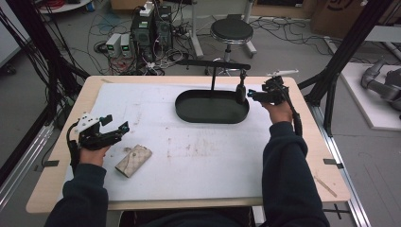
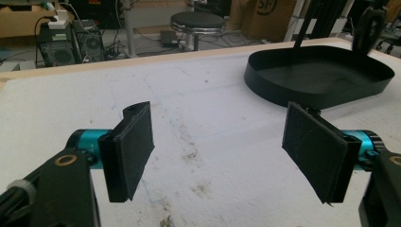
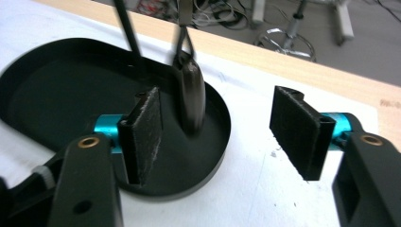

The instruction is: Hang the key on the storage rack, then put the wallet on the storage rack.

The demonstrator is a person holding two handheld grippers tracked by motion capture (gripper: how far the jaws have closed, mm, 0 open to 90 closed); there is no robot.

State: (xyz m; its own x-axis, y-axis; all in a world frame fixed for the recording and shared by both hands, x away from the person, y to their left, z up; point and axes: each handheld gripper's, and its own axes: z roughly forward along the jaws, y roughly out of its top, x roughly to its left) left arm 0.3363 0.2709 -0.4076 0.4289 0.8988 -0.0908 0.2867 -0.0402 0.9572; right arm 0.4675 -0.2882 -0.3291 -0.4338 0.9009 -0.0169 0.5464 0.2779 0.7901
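1. The right gripper [image 3: 215,127] has its jaws spread wide with nothing clamped; a dark hanging object [image 3: 190,92] dangles between them, nearer the left pad, apart from both.
2. It hangs over the right end of the black oval tray [image 1: 189,109], from a black stand [image 1: 213,66].
3. The left gripper [image 1: 115,125] is also open and empty, with a beige pouch [image 1: 134,160] lying just beside it on the white mat [image 1: 198,156].
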